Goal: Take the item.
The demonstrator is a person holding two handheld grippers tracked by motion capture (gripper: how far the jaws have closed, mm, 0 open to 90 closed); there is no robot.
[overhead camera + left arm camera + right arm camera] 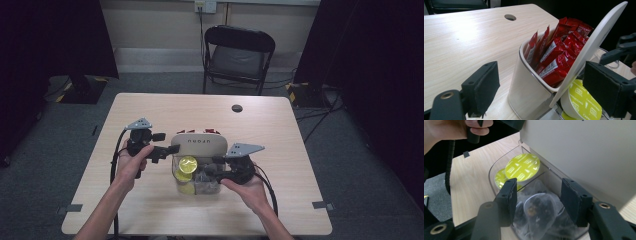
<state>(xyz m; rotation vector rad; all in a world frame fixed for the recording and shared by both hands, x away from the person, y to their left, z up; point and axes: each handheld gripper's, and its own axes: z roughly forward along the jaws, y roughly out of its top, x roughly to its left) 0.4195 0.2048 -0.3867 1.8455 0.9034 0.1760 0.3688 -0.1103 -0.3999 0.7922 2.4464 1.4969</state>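
A white organiser box point(529, 85) stands mid-table with its white lid point(199, 142) tipped up on edge. Red sachets point(556, 52) stand packed in its rear compartment. The clear front compartment point(496, 167) holds yellow-green capsules point(522, 167) and clear bags of dark pieces point(536, 210). My left gripper point(167, 150) is open at the box's left side, and the raised lid point(594, 42) leans by its right jaw. My right gripper point(539, 197) is open, its jaws spread over the clear bags at the front right.
The wooden table point(150, 110) has a cable hole point(237, 108) near its far edge. A black folding chair point(239, 55) stands beyond the table. Dark curtains hang at both sides. Cables trail from both grippers toward the near edge.
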